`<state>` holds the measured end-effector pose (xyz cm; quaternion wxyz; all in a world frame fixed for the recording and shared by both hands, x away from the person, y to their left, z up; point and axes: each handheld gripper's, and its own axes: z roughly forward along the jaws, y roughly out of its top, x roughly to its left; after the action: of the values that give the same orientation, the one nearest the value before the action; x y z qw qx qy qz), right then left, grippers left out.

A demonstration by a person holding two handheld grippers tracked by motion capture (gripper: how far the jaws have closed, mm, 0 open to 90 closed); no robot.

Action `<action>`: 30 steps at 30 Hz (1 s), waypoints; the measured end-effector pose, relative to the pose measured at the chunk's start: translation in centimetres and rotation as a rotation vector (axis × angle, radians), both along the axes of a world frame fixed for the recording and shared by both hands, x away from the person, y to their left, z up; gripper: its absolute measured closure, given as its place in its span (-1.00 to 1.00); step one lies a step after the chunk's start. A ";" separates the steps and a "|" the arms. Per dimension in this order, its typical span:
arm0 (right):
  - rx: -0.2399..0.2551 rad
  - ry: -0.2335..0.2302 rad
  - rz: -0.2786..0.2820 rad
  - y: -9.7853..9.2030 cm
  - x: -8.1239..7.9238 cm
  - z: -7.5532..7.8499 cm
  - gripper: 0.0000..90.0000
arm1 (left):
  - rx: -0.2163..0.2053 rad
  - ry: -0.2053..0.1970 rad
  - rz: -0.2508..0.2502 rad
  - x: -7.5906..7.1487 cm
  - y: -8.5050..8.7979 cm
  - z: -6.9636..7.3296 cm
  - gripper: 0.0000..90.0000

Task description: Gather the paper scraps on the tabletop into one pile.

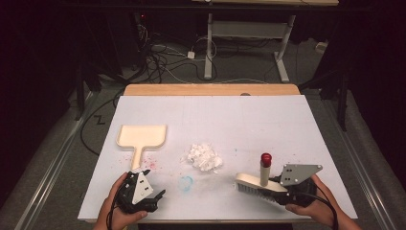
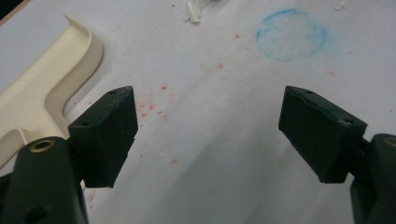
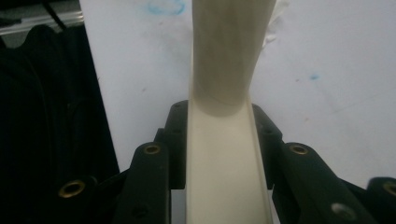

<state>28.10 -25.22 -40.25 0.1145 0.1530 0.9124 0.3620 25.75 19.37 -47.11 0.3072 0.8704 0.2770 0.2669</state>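
At the near edge of the table, the right gripper (image 1: 280, 191) has its jaws clamped on the back of a cream hand brush (image 1: 253, 184), bristles down on the white sheet and its red-capped handle standing upright. In the right gripper view the brush body (image 3: 227, 163) sits squeezed between the two black jaws. To the near left, the left gripper (image 1: 155, 199) hovers with jaws wide apart and nothing between them — the left gripper view shows bare sheet there, flecked with red, and a blue chalky ring (image 2: 290, 35) just ahead. Beside that gripper lies the handle of the cream dustpan (image 1: 142, 139), its tray pointing away. Between brush and pan, farther in, sits a heap of white scraps (image 1: 205, 156).

The risk as I judge it: with the pan unheld, a sweep from the right would shove the pan along or scatter scraps past its lip — and the narrow grip could let the brush twist.
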 end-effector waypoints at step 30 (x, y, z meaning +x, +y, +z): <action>0.093 -0.074 0.016 7.9 5.2 0.9 0.50 | -0.012 0.005 -0.006 0.1 0.2 -0.1 -0.58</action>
<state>33.25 -17.32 -39.40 0.1381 0.1372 0.8910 0.4103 25.90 19.58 -47.18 0.3124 0.8701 0.2765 0.2624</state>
